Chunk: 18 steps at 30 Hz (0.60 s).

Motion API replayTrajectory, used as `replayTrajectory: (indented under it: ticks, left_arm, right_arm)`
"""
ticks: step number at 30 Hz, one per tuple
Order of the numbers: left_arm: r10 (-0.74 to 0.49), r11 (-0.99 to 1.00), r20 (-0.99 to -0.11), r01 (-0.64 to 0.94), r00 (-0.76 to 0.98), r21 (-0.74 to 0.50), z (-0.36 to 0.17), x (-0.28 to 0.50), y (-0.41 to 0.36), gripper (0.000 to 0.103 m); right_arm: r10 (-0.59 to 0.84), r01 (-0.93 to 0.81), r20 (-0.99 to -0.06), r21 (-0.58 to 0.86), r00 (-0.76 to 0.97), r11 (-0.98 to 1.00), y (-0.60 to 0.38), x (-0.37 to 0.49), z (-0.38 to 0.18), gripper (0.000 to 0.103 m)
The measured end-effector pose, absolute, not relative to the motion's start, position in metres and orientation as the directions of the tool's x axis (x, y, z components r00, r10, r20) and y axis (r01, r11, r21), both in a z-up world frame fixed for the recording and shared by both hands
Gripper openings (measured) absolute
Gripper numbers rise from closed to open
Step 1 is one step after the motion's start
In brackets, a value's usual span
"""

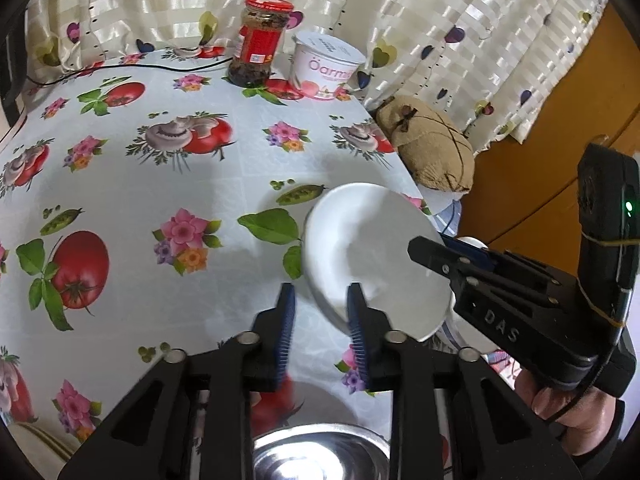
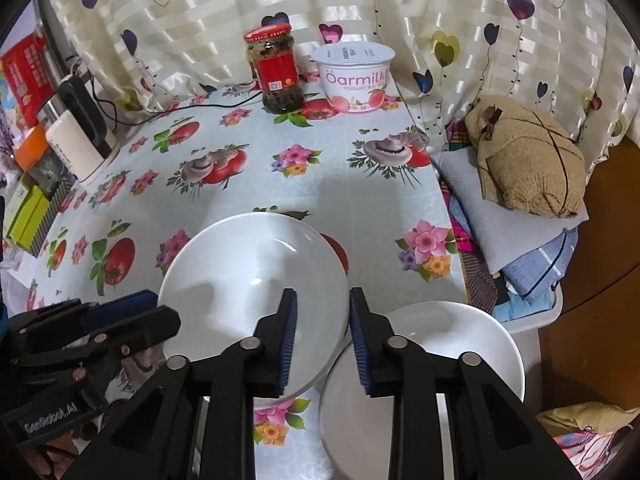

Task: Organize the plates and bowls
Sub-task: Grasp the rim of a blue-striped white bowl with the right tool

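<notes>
White round ceramic bowl (image 2: 252, 300) tilted, your right gripper (image 2: 323, 344) part-open straddling its rim; left gripper (image 1: 320, 336) part-open, empty.

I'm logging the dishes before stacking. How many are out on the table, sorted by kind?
White bowls: 2, the white bowl held tilted and the second white bowl at the table's near right edge.
Steel dishes: 1, the steel dish under the left gripper; bowl or plate, I cannot tell.
Total: 3

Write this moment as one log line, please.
left tongs open, empty | right tongs astride rim of tilted white bowl | second white bowl beside
</notes>
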<state>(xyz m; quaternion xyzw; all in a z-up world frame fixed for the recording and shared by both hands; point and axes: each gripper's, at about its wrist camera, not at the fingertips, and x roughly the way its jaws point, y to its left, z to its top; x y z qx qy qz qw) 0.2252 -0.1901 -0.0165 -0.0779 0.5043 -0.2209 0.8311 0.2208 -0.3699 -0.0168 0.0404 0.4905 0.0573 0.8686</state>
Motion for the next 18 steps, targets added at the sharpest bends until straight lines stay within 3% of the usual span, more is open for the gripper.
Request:
replayTrajectory:
  ticks: [8, 18]
  left_arm:
    - [-0.425, 0.901, -0.808, 0.281, 0.409, -0.331, -0.015, 0.222, -0.186, 0.020]
    - [-0.421, 0.903, -0.800, 0.279, 0.428, -0.326, -0.004, 0.216, -0.178, 0.020]
  right_arm:
    - [0.131, -0.055, -0.845, 0.119, 0.519, 0.991, -0.368, 0.220, -0.017, 0.012]
    - [0.139, -0.064, -0.833, 0.124, 0.535, 0.990, -0.358, 0.212, -0.007, 0.011]
